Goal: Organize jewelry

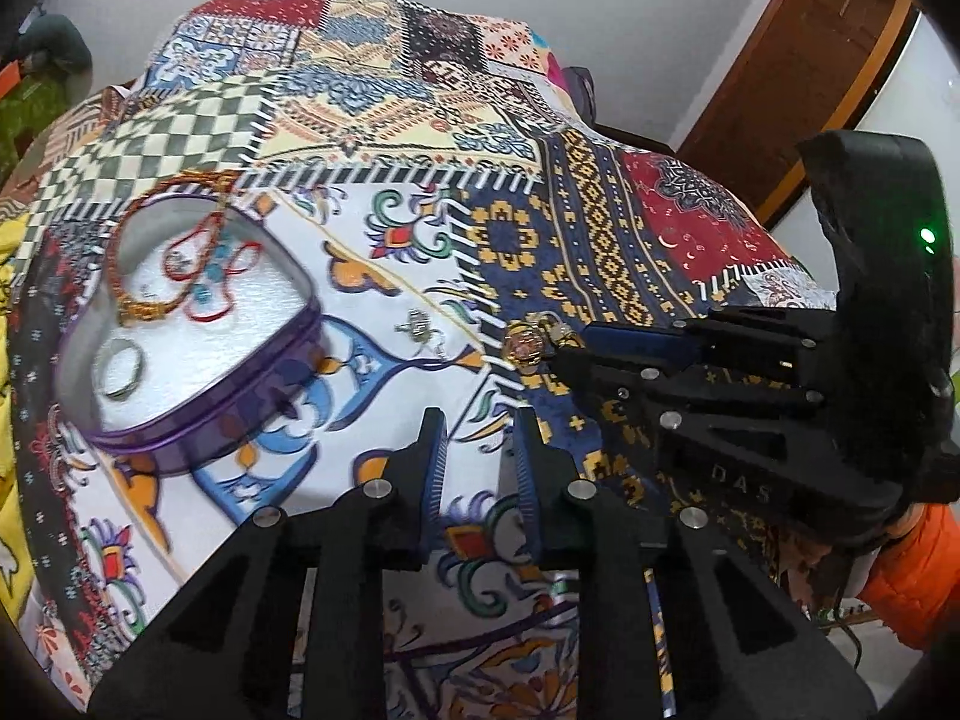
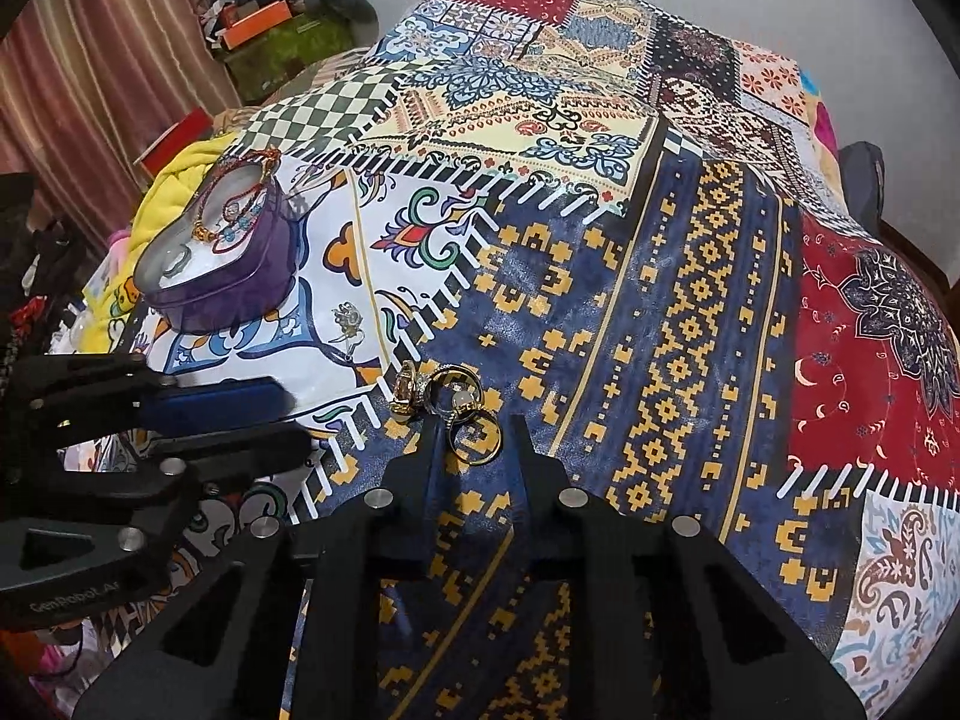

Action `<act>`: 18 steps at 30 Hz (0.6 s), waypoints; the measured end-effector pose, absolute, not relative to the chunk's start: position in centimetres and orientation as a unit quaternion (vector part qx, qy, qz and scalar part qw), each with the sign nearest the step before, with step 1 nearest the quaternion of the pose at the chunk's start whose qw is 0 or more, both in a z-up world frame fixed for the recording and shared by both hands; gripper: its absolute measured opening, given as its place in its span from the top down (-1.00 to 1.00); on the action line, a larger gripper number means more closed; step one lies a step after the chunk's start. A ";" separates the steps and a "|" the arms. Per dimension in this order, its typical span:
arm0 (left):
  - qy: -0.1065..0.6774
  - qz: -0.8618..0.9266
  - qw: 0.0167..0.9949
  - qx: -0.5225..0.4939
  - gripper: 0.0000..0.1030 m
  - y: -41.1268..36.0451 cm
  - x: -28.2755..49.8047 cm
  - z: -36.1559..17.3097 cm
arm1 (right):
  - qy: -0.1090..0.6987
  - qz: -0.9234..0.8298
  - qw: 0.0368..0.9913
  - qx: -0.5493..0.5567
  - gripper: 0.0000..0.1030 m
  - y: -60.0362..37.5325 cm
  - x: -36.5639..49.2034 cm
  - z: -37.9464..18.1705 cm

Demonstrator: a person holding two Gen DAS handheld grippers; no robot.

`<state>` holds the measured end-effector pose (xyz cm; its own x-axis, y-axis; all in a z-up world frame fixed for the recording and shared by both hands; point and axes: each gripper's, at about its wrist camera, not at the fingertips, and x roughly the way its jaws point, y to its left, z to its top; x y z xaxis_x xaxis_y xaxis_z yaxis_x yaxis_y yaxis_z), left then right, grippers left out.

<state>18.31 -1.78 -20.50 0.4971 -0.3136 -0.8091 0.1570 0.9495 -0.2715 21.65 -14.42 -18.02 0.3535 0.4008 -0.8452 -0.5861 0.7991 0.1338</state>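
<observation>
Patchwork cloth in many colours covers the whole work surface, with a white wall behind it.

On its left part stands a purple tin, open, with a white lining. A beaded bracelet, some red cord and one silver ring lie inside already, so I judge that part of the sorting is done. Three or so gold rings lie in a small cluster on the blue patch, well apart from the tin, and a small silver piece, maybe an earring, lies on the white patch between them and the tin. These are what is left to put in.

The right gripper is low over the cluster, jaws apart, with one gold ring between the fingertips; it holds nothing yet. The left gripper hovers above the white patch near the tin, jaws a little apart and empty.

Nothing lies on the path to the tin. The rings touch each other, so a grasp on one may push its neighbours. Clothes and boxes are piled beyond the left edge, away from the work.
</observation>
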 end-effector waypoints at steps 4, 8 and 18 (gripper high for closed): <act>0.486 -0.143 0.858 -0.084 0.58 -2.6 19.2 -20.7 | 0.476 0.299 0.822 -0.089 0.66 -15.1 21.5 -17.7; 0.492 -0.147 0.854 -0.088 0.58 -3.3 20.1 -20.9 | 0.473 0.293 0.828 -0.071 0.66 -16.4 21.8 -17.2; 0.493 -0.129 0.859 -0.051 0.75 -5.3 21.7 -21.3 | 0.473 0.270 0.838 -0.039 0.66 -20.0 22.0 -17.1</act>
